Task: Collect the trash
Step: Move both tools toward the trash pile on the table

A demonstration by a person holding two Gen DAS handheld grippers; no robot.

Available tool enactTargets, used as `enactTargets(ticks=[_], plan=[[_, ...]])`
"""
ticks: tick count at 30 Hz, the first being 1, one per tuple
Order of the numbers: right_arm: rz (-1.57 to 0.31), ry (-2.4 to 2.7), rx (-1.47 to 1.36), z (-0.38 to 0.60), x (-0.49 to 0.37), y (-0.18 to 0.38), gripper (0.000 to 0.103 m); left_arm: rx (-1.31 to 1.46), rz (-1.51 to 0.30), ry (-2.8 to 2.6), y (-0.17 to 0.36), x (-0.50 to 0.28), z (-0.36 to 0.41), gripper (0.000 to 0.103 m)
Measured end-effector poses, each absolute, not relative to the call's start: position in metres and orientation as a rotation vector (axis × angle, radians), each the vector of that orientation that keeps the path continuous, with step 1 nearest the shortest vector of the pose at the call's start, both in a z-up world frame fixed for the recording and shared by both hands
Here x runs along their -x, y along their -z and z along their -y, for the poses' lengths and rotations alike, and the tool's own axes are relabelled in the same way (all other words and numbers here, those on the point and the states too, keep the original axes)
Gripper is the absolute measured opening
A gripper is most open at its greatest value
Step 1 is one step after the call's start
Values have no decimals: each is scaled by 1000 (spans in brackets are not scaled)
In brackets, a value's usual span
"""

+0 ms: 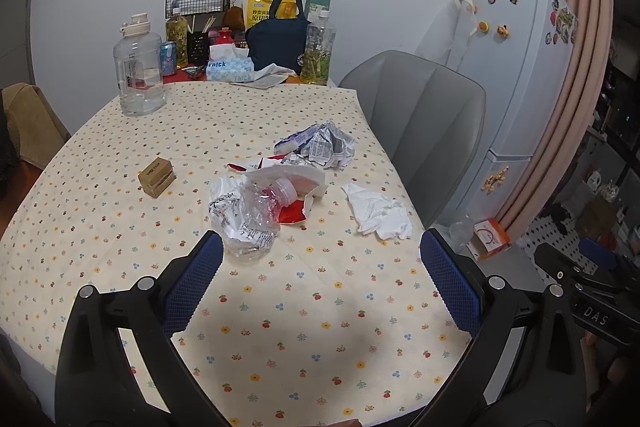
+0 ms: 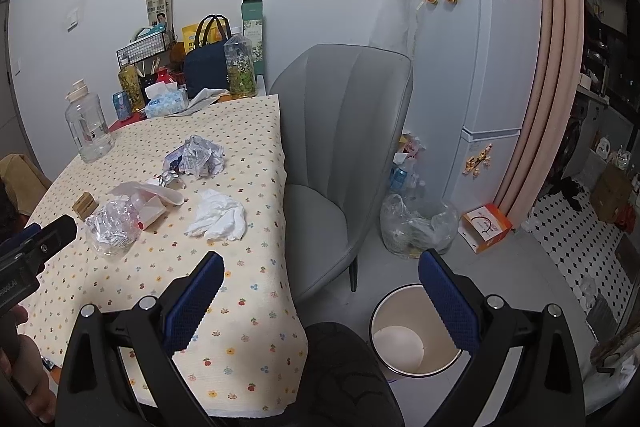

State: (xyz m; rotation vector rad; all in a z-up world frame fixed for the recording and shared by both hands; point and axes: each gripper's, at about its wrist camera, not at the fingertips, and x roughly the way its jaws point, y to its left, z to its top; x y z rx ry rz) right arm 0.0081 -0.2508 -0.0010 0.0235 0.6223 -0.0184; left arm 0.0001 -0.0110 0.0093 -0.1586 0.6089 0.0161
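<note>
Left gripper [image 1: 321, 251]: black arms, silver screws, blue textured pads [image 1: 451, 277].

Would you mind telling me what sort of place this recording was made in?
Most likely the dining corner of a small home: a table with a flowered cloth and a grey chair beside it, a white fridge covered in magnets, and a white waste bin on the floor.

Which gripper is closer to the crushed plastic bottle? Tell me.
Left. The left gripper hangs open just short of the crushed plastic bottle; the right gripper is open farther off, near the table's edge.
</note>
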Motion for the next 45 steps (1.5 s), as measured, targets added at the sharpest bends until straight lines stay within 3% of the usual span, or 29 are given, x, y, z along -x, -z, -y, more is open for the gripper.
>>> enactTargets(ticks=[45], plan=[[-635,12,-51,263,-16,8,95,202,-618,-32,-2,2,2,98]])
